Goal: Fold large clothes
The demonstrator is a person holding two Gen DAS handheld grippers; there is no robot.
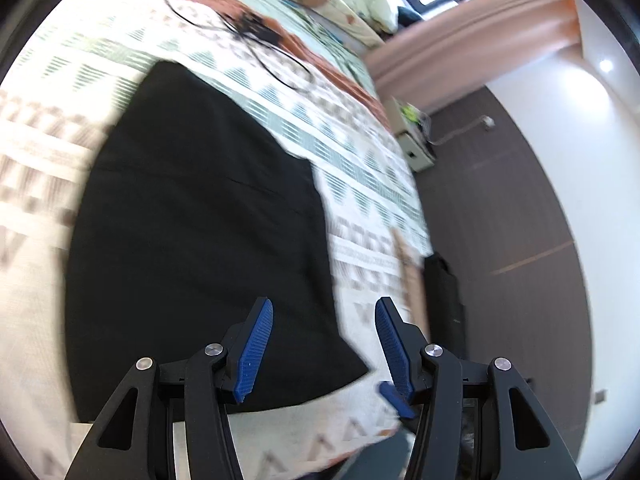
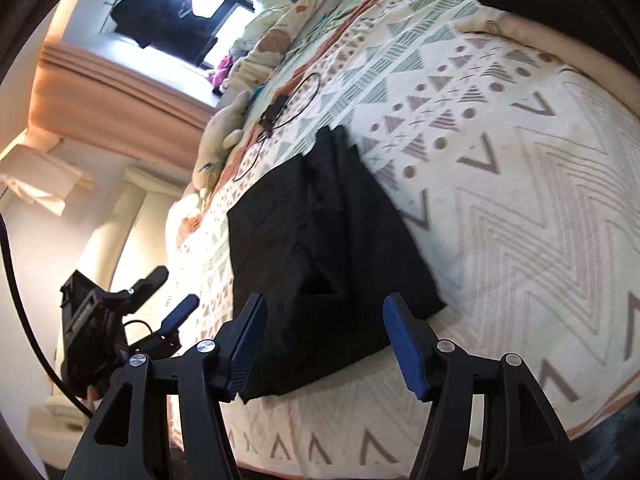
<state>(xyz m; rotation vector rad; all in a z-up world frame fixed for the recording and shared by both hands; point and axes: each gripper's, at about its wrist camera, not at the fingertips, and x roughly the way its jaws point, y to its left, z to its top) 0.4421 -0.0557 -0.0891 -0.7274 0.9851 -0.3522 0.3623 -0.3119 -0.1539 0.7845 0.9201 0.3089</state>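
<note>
left wrist view: black garment [image 1: 200, 220] lies flat on the patterned bedspread [image 1: 360, 168], filling centre-left of frame; our left gripper [image 1: 324, 344] hangs over its lower right corner, jaws apart, empty. black cable [image 1: 276, 60] upper centre.

right wrist view: garment [image 2: 320, 240] mid-frame, partly folded; our right gripper [image 2: 324, 344] above its near edge, jaws apart, empty. we judge: pinch matching corners, lift evenly, align edges.

No readable text, labels, brands or numbers in either wrist view.
</note>
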